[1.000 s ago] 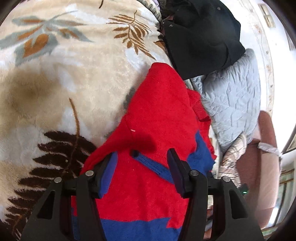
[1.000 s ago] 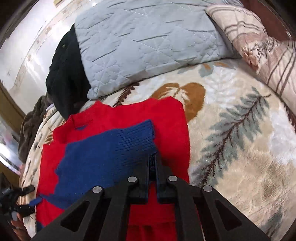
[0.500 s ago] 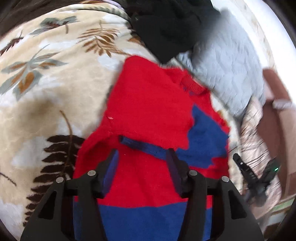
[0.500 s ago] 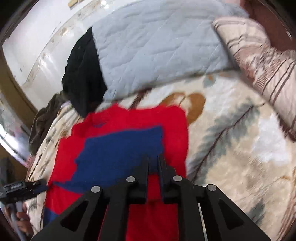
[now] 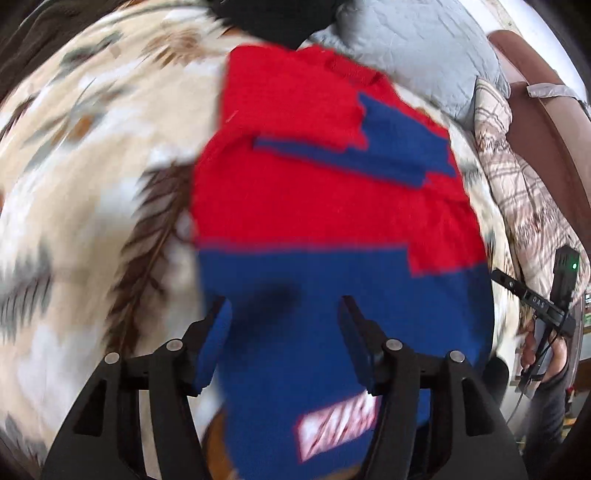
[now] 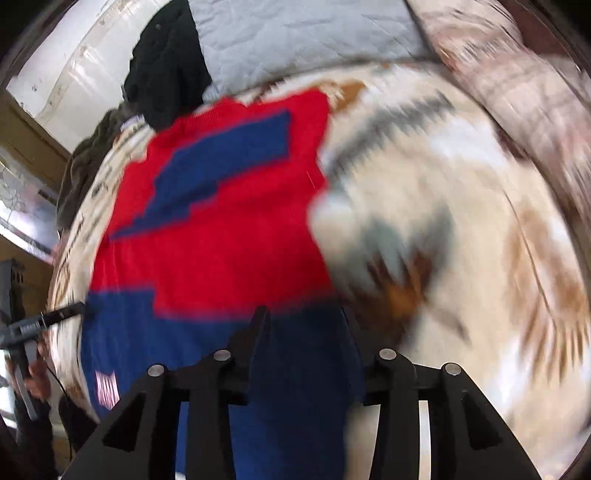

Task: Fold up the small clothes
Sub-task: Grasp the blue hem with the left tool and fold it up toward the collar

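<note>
Between the spread black fingers of the left gripper [image 5: 284,339], the blue hem band of a small red-and-blue sweater [image 5: 332,206] fills the left wrist view; the jaws stand wide apart and hold nothing, the cloth lying beneath them. A white-and-red label [image 5: 338,430] shows on the blue band close by the right-hand finger, its lettering too blurred to read. Across the garment, the right gripper [image 6: 303,332] is likewise wide and unloaded, its fingers set over the blue band at the hem corner near the sweater's edge; whether the tips touch the knit cannot be told through the motion blur.

The sweater lies flat on a cream blanket printed with brown and grey leaves [image 5: 92,206], sleeves turned in over the red body so that blue patches [image 6: 221,162] cross the chest. Its collar end points away from both cameras, toward a pale grey quilted pillow [image 6: 303,33] and a black garment [image 6: 166,62] heaped just beyond the neckline. A plaid beige pillow [image 5: 524,177] sits beside the quilted one, against a brown headboard [image 5: 543,122].

At the blanket's far side in the left wrist view, the other hand-held rig appears, black with a green light [image 5: 573,265]. Both views are smeared by movement, the blanket pattern most of all.
</note>
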A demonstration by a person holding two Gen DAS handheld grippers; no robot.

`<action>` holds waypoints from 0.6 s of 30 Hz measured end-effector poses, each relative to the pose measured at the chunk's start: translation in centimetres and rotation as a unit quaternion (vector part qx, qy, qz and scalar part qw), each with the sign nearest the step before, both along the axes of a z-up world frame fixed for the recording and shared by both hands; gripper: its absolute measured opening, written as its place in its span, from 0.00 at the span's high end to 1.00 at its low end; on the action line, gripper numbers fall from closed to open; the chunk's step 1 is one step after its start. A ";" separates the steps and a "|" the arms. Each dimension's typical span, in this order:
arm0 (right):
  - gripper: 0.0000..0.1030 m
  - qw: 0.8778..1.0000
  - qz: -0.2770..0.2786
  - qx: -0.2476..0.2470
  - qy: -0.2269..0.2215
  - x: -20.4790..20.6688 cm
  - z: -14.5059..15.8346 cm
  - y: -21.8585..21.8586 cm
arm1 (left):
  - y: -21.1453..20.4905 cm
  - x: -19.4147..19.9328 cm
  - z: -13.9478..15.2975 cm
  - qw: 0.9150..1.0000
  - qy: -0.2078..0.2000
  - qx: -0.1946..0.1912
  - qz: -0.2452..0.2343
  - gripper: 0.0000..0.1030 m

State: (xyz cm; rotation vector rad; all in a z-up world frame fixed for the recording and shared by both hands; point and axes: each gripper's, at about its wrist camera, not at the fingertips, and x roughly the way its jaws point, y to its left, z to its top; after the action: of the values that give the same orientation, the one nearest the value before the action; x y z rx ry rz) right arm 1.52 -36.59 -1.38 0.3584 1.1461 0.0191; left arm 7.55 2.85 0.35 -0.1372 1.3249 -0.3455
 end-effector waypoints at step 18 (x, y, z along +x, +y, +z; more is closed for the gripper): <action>0.80 0.993 0.083 0.081 0.037 -9.0 -3.6 3.4 | 0.8 -11.4 -3.8 0.993 0.103 -0.054 0.013 0.40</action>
State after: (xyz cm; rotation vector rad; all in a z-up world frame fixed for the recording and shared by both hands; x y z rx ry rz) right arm -7.50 -33.22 -4.95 0.4089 1.2502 0.2484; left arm -3.86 3.61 -3.45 -0.2867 1.5065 -0.3885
